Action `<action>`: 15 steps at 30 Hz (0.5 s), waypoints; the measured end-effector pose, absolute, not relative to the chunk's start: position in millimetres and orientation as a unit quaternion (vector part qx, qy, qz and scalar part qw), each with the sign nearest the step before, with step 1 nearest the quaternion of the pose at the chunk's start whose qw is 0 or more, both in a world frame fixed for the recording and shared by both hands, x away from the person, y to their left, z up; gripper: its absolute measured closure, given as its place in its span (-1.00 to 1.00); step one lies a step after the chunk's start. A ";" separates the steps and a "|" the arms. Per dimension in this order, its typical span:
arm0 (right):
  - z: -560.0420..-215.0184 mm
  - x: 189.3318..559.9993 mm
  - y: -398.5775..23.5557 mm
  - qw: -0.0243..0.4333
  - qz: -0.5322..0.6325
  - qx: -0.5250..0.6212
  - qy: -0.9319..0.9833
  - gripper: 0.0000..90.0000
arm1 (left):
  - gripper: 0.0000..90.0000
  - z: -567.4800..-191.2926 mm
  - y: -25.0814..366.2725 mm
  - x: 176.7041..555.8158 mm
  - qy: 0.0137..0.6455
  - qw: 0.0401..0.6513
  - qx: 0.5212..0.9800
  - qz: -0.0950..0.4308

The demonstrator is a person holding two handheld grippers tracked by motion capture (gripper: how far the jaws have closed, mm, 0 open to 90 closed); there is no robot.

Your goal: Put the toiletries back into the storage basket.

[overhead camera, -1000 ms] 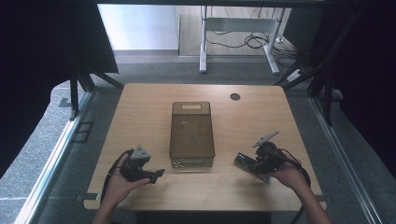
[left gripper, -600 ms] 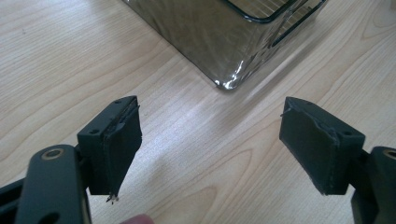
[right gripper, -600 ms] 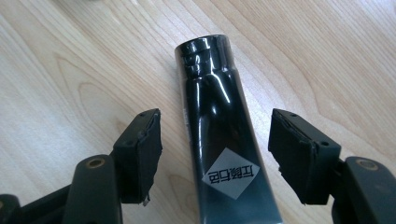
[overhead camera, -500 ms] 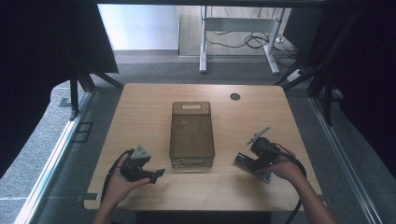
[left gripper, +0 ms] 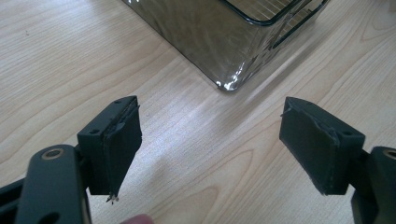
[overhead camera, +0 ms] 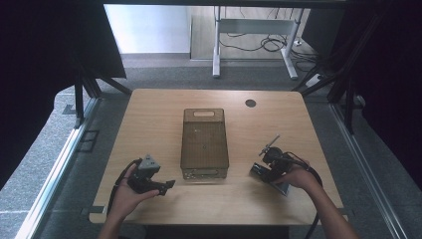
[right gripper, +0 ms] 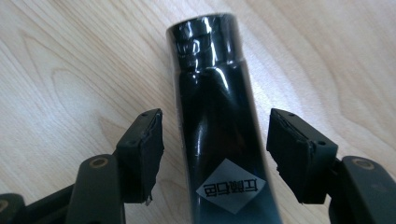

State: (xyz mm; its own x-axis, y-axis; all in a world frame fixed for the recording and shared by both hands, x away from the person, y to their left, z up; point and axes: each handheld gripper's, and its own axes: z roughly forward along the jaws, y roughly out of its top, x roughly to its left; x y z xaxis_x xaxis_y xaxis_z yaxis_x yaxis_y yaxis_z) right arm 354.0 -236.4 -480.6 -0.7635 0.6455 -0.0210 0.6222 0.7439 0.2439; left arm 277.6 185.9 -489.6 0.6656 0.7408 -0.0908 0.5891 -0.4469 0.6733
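High view: a smoky translucent bin (overhead camera: 205, 143) stands mid-surface (overhead camera: 149, 114) between both claws. Left gripper view: left claw (left gripper: 210, 149) gapes near the bin's corner. Right gripper view: right claw (right gripper: 215, 158), parted, straddles a glossy black tube (right gripper: 217, 121), possibly untouched.

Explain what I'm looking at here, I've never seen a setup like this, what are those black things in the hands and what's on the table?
A person at a wooden table holds a hand-operated two-jaw clamp in each hand: the left gripper and the right gripper. One picture looks down from above; the other two come from cameras riding on each gripper. A smoky see-through bin stands mid-table. The left gripper's view shows its jaws open, with nothing between them, near a bin corner. The right gripper's jaws are open either side of a glossy black tube lying on the table, not yet squeezing it.
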 end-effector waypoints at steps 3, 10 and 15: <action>-487.2 354.7 -235.9 0.053 0.099 0.339 0.934 -0.19 | -0.53 -489.5 186.4 277.6 0.395 0.349 0.843 0.109; -497.6 359.3 -236.9 0.043 0.082 0.339 0.936 -0.14 | -0.53 -490.4 185.6 277.8 0.397 0.346 0.843 0.107; -502.0 362.7 -238.0 0.029 0.075 0.338 0.938 -0.13 | -0.53 -490.7 186.0 278.1 0.397 0.346 0.843 0.107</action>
